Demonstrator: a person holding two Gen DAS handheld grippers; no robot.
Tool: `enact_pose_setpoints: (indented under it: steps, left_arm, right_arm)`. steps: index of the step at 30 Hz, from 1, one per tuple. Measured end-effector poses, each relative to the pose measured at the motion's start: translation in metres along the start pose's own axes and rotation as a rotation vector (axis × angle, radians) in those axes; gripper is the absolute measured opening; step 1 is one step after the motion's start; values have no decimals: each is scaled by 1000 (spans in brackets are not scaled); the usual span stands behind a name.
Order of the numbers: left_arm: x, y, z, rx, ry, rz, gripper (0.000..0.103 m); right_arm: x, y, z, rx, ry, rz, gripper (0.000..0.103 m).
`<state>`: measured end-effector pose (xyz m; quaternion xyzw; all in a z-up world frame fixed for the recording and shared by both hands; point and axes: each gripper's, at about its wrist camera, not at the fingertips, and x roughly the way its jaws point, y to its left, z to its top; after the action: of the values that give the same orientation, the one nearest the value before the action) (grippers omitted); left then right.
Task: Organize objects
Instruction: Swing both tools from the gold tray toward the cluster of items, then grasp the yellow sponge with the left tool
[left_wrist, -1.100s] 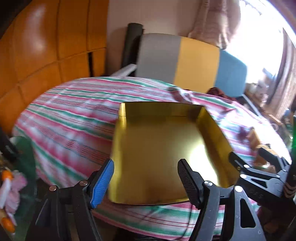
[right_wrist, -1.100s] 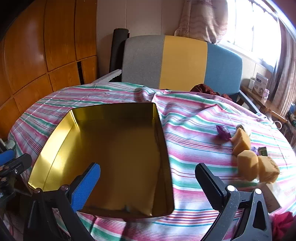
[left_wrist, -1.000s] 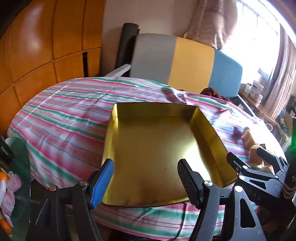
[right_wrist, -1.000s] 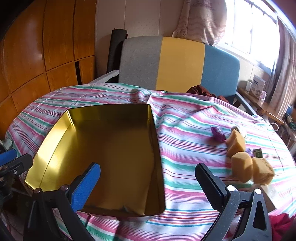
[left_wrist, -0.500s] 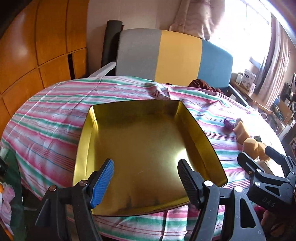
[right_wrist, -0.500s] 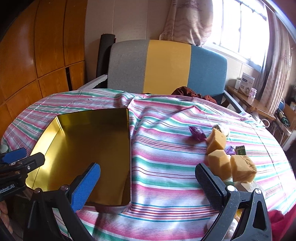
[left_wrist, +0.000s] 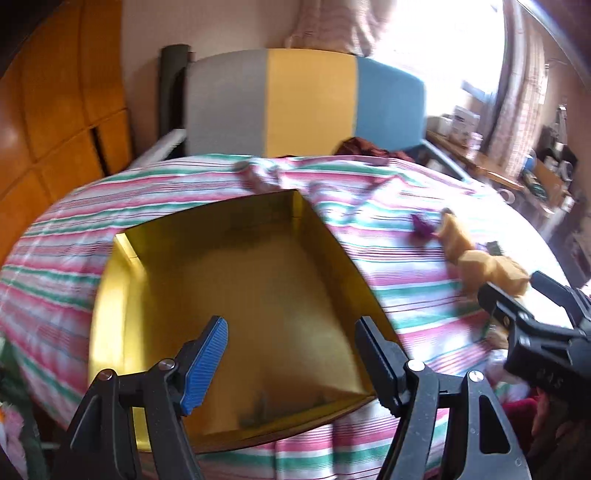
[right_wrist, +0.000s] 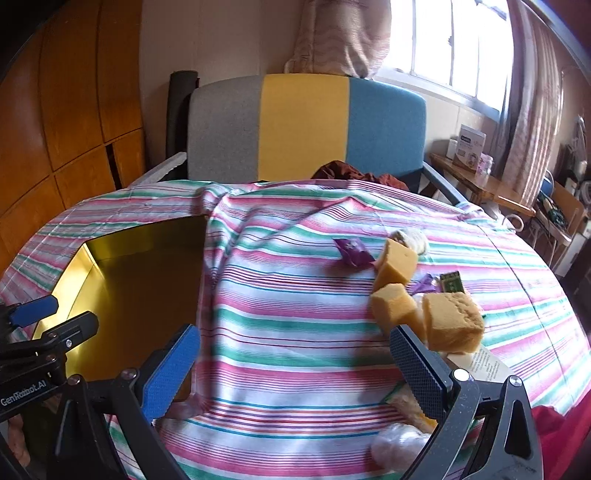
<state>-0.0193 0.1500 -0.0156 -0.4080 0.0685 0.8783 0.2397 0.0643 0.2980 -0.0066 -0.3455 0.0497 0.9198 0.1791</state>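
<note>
Gold tin sitting open and empty at left of striped tablecloth, near edge; presumably the receptacle, placed within easy reach of both tools. Loose items clustered well apart to the right: three yellow sponge blocks, purple wrapper, small green packet, pale round item at far end of cluster. Nothing yet in tin.

Left gripper hovering over near part of tin, released, nothing between fingers; probably parked there to steady or guard the tin. Right gripper spread wide over bare cloth, empty, right finger just in front of nearest sponge block.

Judgement: sorting not yet begun; first pick likely nearest sponge. Sponge soft, should compress under grip; thin wrapper harder to pinch off wrinkled cloth. Left view blurred, fine detail unreliable.
</note>
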Motion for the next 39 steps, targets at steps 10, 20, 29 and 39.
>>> enact_pose_setpoints:
  steps: [10, 20, 29, 39]
  left_arm:
    - [28, -62, 24, 85, 86, -205, 77]
    - [92, -133, 45, 7, 298, -429, 75]
    - [132, -174, 64, -105, 315, -534, 78]
    - [189, -179, 34, -262, 474, -590, 51]
  right_arm:
    - [2, -147, 8, 267, 4, -107, 103]
    - [0, -227, -11, 657, -75, 31, 103]
    - [-2, -238, -19, 739, -95, 133, 103]
    - [-3, -248, -26, 784, -112, 167, 103]
